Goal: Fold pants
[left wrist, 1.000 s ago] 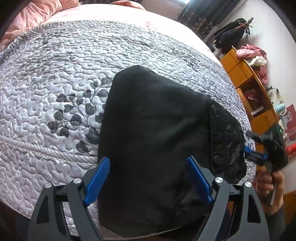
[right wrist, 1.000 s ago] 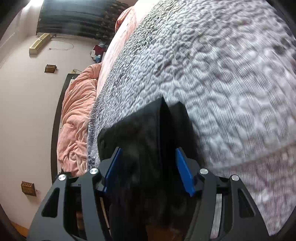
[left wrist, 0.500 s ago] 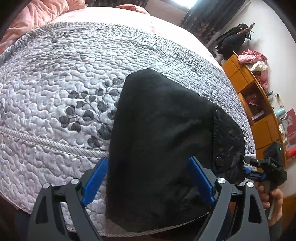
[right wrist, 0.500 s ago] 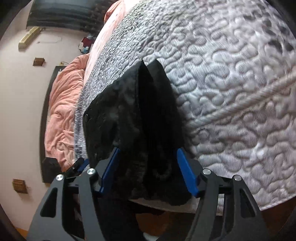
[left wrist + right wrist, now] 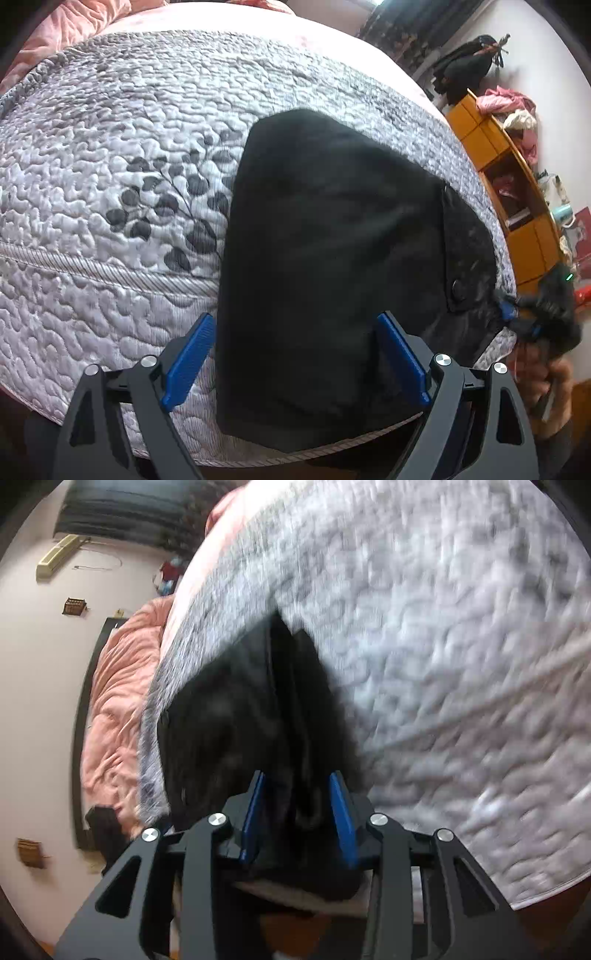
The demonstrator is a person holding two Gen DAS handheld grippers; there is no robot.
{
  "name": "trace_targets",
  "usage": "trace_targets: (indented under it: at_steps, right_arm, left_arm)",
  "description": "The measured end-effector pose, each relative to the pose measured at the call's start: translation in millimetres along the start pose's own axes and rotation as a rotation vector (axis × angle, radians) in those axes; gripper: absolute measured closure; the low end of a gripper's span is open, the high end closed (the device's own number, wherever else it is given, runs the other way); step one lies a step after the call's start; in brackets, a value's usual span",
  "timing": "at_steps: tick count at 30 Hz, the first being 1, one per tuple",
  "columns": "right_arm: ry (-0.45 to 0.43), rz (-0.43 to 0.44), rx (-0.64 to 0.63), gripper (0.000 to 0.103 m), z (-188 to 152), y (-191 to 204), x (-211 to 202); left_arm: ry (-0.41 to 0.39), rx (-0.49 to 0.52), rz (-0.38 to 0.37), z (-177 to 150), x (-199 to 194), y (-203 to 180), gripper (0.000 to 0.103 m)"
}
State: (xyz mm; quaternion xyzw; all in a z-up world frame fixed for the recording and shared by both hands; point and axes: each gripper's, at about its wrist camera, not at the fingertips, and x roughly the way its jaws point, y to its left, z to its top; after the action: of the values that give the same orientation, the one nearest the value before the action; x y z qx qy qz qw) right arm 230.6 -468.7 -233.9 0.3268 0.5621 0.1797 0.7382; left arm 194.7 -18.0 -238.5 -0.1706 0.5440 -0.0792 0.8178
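The black pants (image 5: 325, 258) lie folded at the bed (image 5: 110, 184) edge, centre of frame. The right tongs (image 5: 299, 812), wider a moment ago, are closing around the bunched waist end; the left tongs (image 5: 295, 362) hover wide, holding nothing. A further fold looks imminent.

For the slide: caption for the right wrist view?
Right gripper closing around the edge of folded black pants on a grey quilt.

Right gripper (image 5: 299, 819): jaws now narrower than in the earlier frames and closing, with the folded edge of the black pants (image 5: 258, 716) between its blue pads. Pad contact cannot be confirmed.
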Motion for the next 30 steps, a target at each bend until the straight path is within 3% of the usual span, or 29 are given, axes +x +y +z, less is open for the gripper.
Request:
trace_targets:
  at_steps: [2,5,6,8,10,12,15,16,17,21,24,26,28,30]
  right_arm:
    - [-0.072,-0.006,-0.009,0.040,15.0,9.8,-11.4]
    - [-0.067,-0.025,-0.032,0.040,43.8,21.1,1.4]
    - [-0.049,-0.024,-0.034,0.041,51.8,21.3,10.2]
    - [-0.006,-0.048,-0.048,0.075,64.0,24.3,32.9]
    - [0.011,-0.149,-0.092,0.076,70.7,29.9,53.6]
    - [0.011,-0.185,-0.109,0.076,72.7,30.2,60.4]
    - [-0.004,-0.115,-0.070,0.065,62.3,28.6,45.7]
    - [-0.015,-0.104,-0.051,0.052,58.2,27.1,36.7]
    - [-0.032,-0.119,-0.049,0.048,46.9,26.9,23.5]
    - [-0.011,-0.157,-0.057,0.046,-5.7,24.4,-1.0]
    - [0.017,-0.224,-0.080,0.046,-33.8,17.4,6.7]
    - [0.031,-0.284,-0.095,0.039,-42.3,10.9,18.1]
    - [0.029,-0.274,-0.091,0.039,-40.5,11.3,14.3]
    - [0.017,-0.207,-0.095,0.036,-36.2,15.2,2.6]
  left_arm:
    - [-0.002,0.001,-0.002,-2.8,1.0,0.6,0.013]
    - [0.009,-0.002,-0.001,-4.9,5.8,1.4,0.013]
    - [0.011,-0.003,-0.002,-5.4,6.6,1.3,0.013]
    - [0.012,-0.002,0.000,-5.4,7.2,0.5,0.012]
    - [0.020,-0.001,-0.006,-5.6,9.7,-0.8,0.010]
    - [0.031,0.000,-0.010,-4.6,13.8,-0.5,0.010]
    - [0.037,-0.009,-0.019,-2.4,13.1,0.8,0.010]
    - [0.027,-0.019,-0.032,-2.0,8.4,3.3,0.010]
    - [0.018,-0.024,-0.040,-1.4,4.7,5.7,0.010]
    - [-0.006,-0.060,-0.050,-4.7,-6.5,20.3,0.009]
    - [0.026,-0.076,-0.035,-9.9,3.8,27.7,0.009]
    - [0.060,-0.079,-0.039,-11.2,12.9,28.8,0.009]
    - [0.068,-0.080,-0.050,-9.8,10.9,30.1,0.009]
    - [0.045,-0.099,-0.090,-1.6,-1.8,39.2,0.009]
